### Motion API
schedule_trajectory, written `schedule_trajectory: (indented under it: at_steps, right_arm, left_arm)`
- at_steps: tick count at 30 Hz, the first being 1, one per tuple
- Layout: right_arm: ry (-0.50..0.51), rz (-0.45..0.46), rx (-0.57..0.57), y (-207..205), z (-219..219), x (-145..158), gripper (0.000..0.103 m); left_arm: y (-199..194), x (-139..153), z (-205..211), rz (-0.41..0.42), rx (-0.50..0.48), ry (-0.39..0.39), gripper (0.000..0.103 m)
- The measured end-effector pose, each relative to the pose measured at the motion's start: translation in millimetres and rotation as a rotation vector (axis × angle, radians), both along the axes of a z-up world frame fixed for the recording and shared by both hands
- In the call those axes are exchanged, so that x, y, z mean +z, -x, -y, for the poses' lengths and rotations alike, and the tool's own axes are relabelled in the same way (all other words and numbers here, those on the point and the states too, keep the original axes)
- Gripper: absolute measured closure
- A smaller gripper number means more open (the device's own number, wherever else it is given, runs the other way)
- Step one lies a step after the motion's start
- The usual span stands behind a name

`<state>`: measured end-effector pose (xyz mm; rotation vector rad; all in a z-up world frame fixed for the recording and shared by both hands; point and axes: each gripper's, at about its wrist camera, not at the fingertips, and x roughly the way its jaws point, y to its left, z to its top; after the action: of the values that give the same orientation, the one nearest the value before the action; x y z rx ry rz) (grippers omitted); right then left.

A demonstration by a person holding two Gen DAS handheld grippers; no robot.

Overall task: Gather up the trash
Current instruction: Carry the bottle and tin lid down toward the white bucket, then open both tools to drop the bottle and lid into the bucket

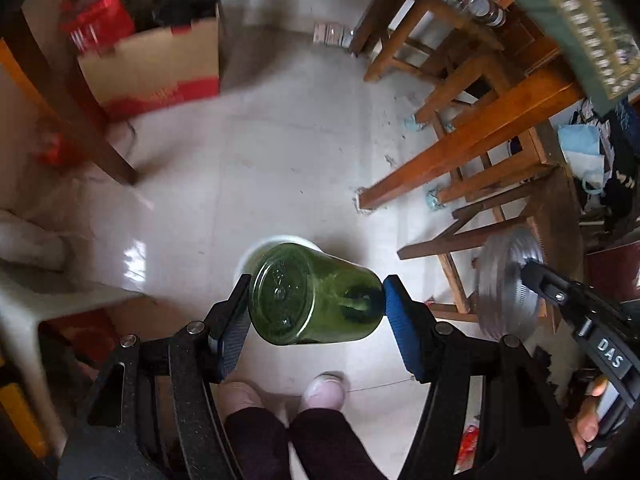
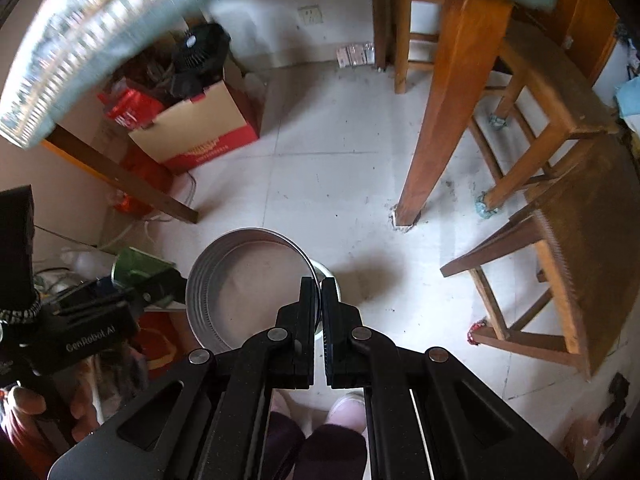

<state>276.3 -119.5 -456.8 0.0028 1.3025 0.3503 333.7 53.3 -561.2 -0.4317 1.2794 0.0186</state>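
The green bottle [image 1: 316, 294] lies crosswise between the left gripper [image 1: 316, 312] pads, pinched end to end, directly above the white bin [image 1: 256, 252]. The right gripper [image 2: 320, 300], jaws pressed together, nips the metal lid [image 2: 248, 284] rim alongside.

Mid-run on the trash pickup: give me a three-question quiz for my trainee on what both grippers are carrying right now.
1. True or false: the left gripper grips the green glass jar between its blue pads.
2. What does the right gripper pinch?
A. a cardboard box
B. the rim of a round metal lid
C. a stool leg
3. Fill in: below both items, on the floor, stands a white ____.

Key:
1. True; the jar lies sideways, base toward the camera.
2. B; the metal lid is clamped at its rim.
3. Bin; the white bin shows partly behind the jar.
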Motion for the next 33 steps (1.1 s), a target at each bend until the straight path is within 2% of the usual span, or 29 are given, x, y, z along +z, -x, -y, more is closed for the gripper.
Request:
schedule_trajectory:
  at_steps: [2,5,9,14,17,21,25,27,33]
  right_arm:
    - [0.015,-0.005,0.004,-3,-2,-22,0.1]
    - [0.019,-0.018,-0.01,-8,-5,-43,0.1]
    - [0.024,-0.04,-0.02,-12,-12,-69,0.1]
    - [0.022,-0.044,-0.005,-13,-24,-88,0.099]
    - [0.004,-0.059,0.022,-12,-33,-100,0.098]
    - [-0.007,-0.139,0.064,-8,-47,-117,0.092]
    - [-0.003,-0.197,0.091,-5,-50,-120,0.076]
    - [-0.001,-0.194,0.099,-2,-47,-111,0.074]
    - [0.029,-0.177,0.102,-3,-40,-72,0.074]
  left_arm:
    - [-1,-24,-2,-0.002,0.004,0.036,0.04]
    - [-4,-51,-1,-0.022,-0.009,0.051,0.04]
    - [-5,-79,-7,-0.047,-0.02,0.106,0.04]
    - [0,-100,-9,-0.07,-0.043,0.039,0.04]
    - [4,-106,-14,-0.083,-0.025,0.039,0.04]
    - [9,-103,-19,-0.08,-0.009,0.008,0.04]
    - [13,-91,-22,-0.084,-0.016,-0.018,0.04]
    - [14,-82,-23,-0.079,-0.016,-0.025,0.04]
    - [13,-28,-24,-0.044,-0.013,-0.043,0.04]
